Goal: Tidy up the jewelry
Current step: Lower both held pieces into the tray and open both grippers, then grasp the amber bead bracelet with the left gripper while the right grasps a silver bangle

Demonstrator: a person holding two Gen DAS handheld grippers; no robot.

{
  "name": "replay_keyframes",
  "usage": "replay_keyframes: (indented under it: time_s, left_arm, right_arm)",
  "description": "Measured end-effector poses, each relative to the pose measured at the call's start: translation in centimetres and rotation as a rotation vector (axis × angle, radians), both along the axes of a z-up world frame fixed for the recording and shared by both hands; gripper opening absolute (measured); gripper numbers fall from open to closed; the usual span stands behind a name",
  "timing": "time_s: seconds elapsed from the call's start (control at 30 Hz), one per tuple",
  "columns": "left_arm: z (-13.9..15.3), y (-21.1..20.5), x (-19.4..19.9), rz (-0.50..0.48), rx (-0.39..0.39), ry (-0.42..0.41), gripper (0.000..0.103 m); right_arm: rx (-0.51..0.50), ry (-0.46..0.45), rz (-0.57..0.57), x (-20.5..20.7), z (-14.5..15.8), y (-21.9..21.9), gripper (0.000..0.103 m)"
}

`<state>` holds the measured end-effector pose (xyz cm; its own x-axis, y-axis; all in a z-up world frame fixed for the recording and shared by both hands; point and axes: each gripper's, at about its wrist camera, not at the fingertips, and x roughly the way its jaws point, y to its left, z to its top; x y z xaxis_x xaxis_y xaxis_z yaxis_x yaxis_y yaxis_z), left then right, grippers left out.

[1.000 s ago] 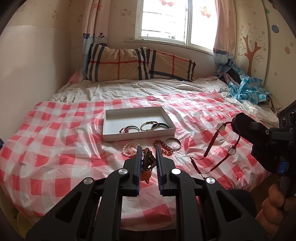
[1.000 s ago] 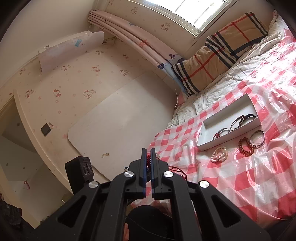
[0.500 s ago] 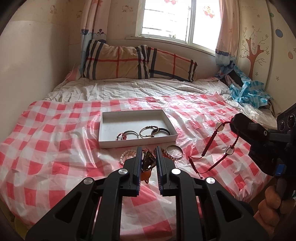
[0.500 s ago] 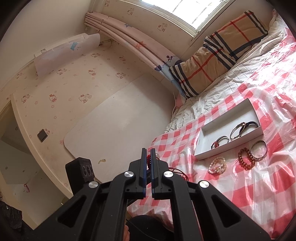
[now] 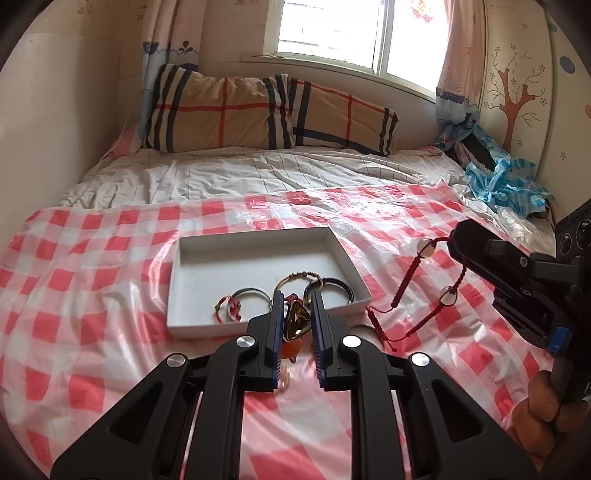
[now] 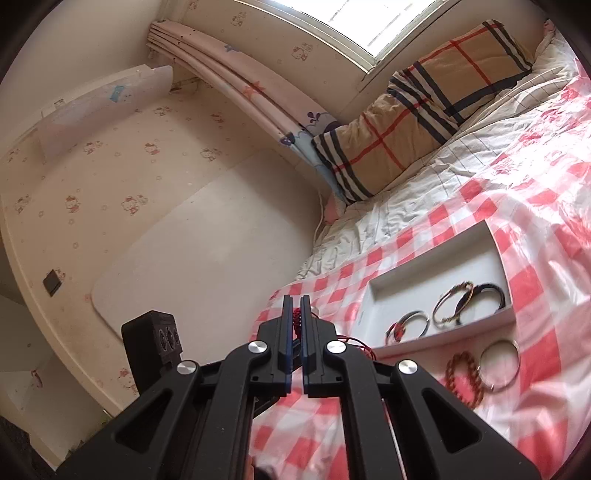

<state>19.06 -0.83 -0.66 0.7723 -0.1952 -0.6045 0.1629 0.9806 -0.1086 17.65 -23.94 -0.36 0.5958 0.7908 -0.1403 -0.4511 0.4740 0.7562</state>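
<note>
Checked bedspread [image 5: 92, 295]; left hand-held gripper [image 5: 297, 314] clamps amber pendant [image 5: 296, 317], right hand-held gripper [image 6: 296, 314] pinches red cord [image 5: 406, 273].

Glossy plastic checked sheet [image 5: 92, 295] covers wrinkled cloth bedding [image 5: 258, 173]; the white tray [image 5: 258, 266] looks matt.

This is looking like a child's bedroom in a home: a bed [image 5: 258, 177] is filling the room, wearing a striped sheet and a red-and-white checked plastic cover [image 5: 74, 295]. Two plaid pillows [image 5: 266, 110] are leaning under a bright window [image 5: 354, 29] with cartoon-print curtains [image 6: 258, 96], and cat-figure wallpaper [image 6: 110, 166] and a tree sticker [image 5: 513, 92] are decorating the walls.
</note>
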Motion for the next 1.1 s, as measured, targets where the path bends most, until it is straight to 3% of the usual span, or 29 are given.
replay_keyframes:
  time_s: [0.33, 0.4, 0.43, 0.53, 0.7, 0.83, 0.97, 1.1]
  left_arm:
    - [-2.3, 0.4, 8.2, 0.005, -0.044, 0.019, 0.013]
    - [-3.2, 0.6, 9.7, 0.023, -0.044, 0.039, 0.014]
    - [-4.0, 0.7, 10.8, 0.049, -0.022, 0.073, 0.015]
    - [-6.3, 2.7, 12.1, 0.125, -0.034, 0.153, 0.017]
    - [-7.3, 5.0, 10.8, 0.169, -0.022, 0.182, 0.026]
    - [-7.3, 4.6, 9.3, 0.128, -0.031, 0.194, 0.030]
    - [-8.7, 1.4, 7.6, 0.010, -0.022, 0.237, 0.031]
    - [-11.0, -2.7, 7.4, -0.092, 0.041, 0.285, 0.031]
  right_arm:
    - [-0.062, 0.016, -0.023, 8.4, -2.4, 1.9, 0.005]
    - [-0.174, 0.056, -0.062, 10.1, -3.3, 3.0, 0.018]
    - [-0.213, 0.099, -0.075, 11.0, -4.1, 3.4, 0.040]
    - [-0.196, 0.160, -0.107, 11.2, -6.3, 2.5, 0.041]
    - [-0.220, 0.222, -0.186, 9.7, -7.5, -0.9, 0.041]
    - [-0.381, 0.278, -0.250, 7.6, -8.8, -2.6, 0.041]
    - [-0.541, 0.371, -0.255, 6.9, -11.3, -2.7, 0.041]
    - [-0.722, 0.357, -0.232, 7.5, -12.4, -0.6, 0.041]
